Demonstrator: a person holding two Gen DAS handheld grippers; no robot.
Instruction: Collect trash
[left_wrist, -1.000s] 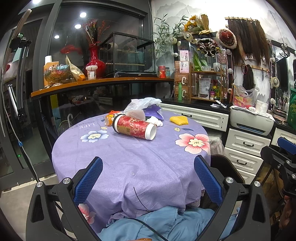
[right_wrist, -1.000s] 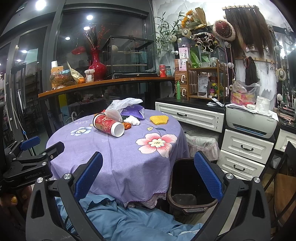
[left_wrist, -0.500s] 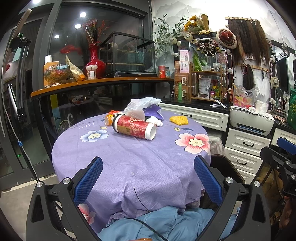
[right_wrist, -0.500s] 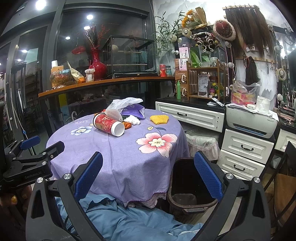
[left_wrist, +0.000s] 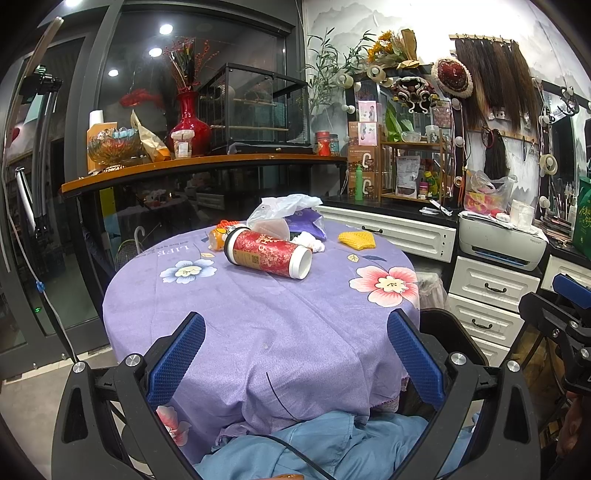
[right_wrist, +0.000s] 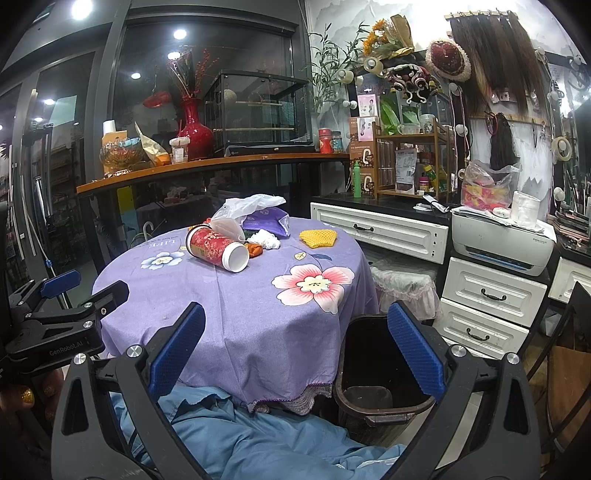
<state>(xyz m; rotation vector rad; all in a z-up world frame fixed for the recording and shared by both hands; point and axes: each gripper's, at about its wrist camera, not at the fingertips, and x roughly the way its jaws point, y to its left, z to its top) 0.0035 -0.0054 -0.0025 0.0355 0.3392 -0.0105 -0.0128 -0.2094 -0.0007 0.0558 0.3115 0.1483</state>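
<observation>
Trash lies at the far side of a round table under a purple flowered cloth (left_wrist: 258, 325): a red cylindrical can (left_wrist: 267, 252) on its side, a crumpled white tissue (left_wrist: 309, 242), a clear plastic bag (left_wrist: 282, 206), a purple packet (left_wrist: 308, 223), a yellow net piece (left_wrist: 357, 239) and an orange item (left_wrist: 217, 236). The same can (right_wrist: 216, 246) and yellow piece (right_wrist: 317, 238) show in the right wrist view. A dark bin (right_wrist: 380, 376) stands on the floor at the table's right. My left gripper (left_wrist: 295, 354) and right gripper (right_wrist: 295, 350) both hang open and empty, short of the table.
White drawers (right_wrist: 491, 295) and a printer (right_wrist: 504, 238) line the right wall. A wooden shelf (left_wrist: 203, 166) with a red vase (left_wrist: 190, 123) runs behind the table. A lace-covered stool (right_wrist: 402, 284) stands beyond the bin. Blue fabric (right_wrist: 258, 435) lies below both grippers.
</observation>
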